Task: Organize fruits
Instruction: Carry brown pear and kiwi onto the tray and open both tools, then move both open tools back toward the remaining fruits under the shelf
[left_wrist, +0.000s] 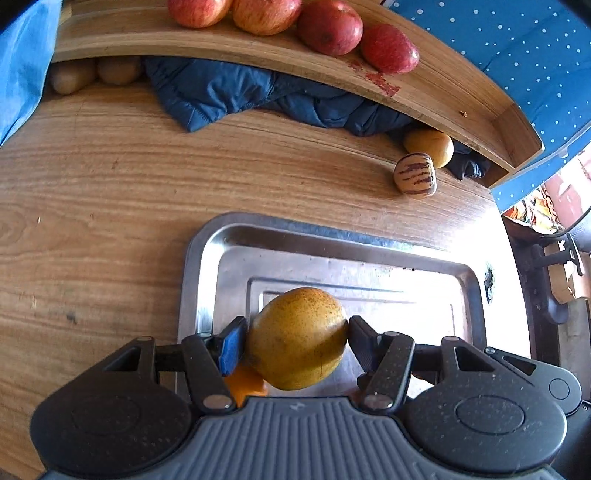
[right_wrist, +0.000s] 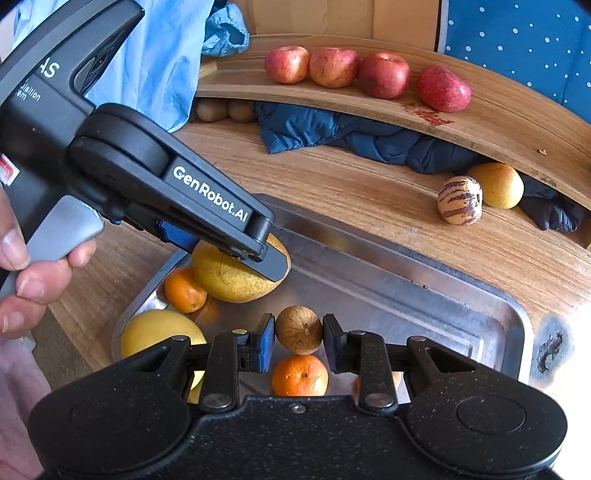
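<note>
My left gripper is shut on a speckled yellow pear, held above the near left part of a steel tray. The right wrist view shows that same left gripper and the pear from the side. My right gripper is shut on a small tan, faintly striped fruit over the tray. Lying in the tray are two oranges and a large yellow fruit. A striped fruit and a yellow pear sit on the table behind.
Several red apples line a wooden shelf at the back. A dark blue jacket lies under it, with brown kiwis at the left. A hand holds the left gripper's handle. The table edge runs at the right.
</note>
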